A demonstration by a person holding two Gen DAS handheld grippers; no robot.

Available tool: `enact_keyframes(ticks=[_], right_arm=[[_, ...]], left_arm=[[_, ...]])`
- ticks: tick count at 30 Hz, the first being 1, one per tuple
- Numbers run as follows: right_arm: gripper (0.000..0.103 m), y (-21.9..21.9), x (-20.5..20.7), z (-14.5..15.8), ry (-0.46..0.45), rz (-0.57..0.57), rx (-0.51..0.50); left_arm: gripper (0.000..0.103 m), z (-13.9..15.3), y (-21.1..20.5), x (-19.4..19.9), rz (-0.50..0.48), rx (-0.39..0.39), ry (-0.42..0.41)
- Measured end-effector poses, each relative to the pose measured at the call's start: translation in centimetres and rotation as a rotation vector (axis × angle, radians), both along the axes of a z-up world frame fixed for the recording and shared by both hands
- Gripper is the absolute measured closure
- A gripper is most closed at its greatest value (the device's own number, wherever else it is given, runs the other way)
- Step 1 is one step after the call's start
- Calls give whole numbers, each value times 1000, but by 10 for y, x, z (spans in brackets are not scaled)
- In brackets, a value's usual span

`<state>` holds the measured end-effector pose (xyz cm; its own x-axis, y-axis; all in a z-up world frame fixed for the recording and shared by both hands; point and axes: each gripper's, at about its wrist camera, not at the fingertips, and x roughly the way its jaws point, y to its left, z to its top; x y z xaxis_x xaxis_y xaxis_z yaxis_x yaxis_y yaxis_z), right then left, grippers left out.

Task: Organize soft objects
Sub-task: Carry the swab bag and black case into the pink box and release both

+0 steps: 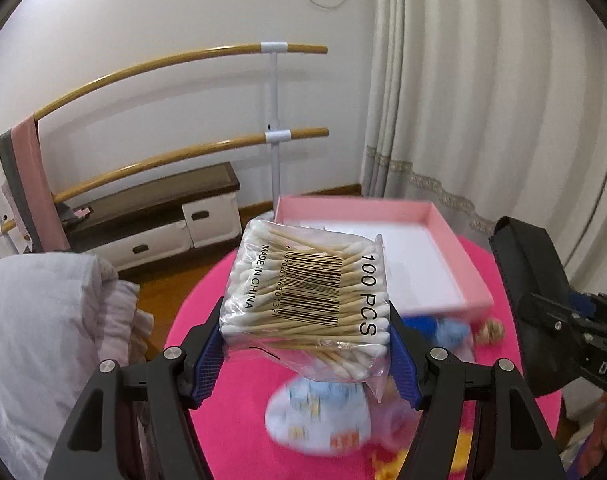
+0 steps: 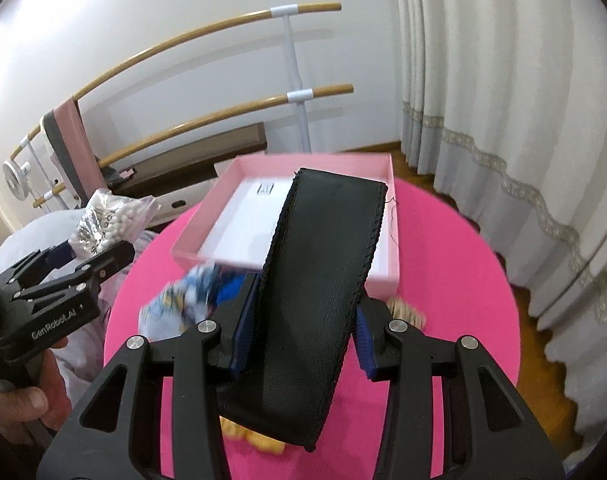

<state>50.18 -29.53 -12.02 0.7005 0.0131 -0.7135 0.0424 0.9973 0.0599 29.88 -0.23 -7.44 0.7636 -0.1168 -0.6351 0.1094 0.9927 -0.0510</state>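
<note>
Clamped between blue pads, a clear bag of cotton swabs (image 1: 303, 304) is sitting in the left hand-held gripper (image 1: 305, 344), hanging above the pink round counter (image 1: 207, 408). Beneath it, blurred patterned cloth items (image 1: 319, 416) are lying on the counter before the open pink box (image 1: 455, 240). Rightward, the right hand-held gripper (image 2: 299, 332) is pinching a black stitched leather sleeve (image 2: 315, 280) over that box.
</note>
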Motion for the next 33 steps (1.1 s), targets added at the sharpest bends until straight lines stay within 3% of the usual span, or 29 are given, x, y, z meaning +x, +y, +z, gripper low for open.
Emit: enact_keyframes(ticks=[12, 18, 23, 33], right_arm=[[63, -21, 119, 15, 17, 10, 2], [63, -32, 174, -7, 86, 12, -1], [63, -43, 203, -38, 159, 12, 23], [62, -51, 227, -66, 232, 8, 20]], left_arm=[[36, 11, -27, 142, 9, -5, 26], [36, 7, -42, 213, 11, -3, 52], [36, -17, -61, 274, 5, 16, 109], [35, -49, -96, 368, -19, 39, 205]])
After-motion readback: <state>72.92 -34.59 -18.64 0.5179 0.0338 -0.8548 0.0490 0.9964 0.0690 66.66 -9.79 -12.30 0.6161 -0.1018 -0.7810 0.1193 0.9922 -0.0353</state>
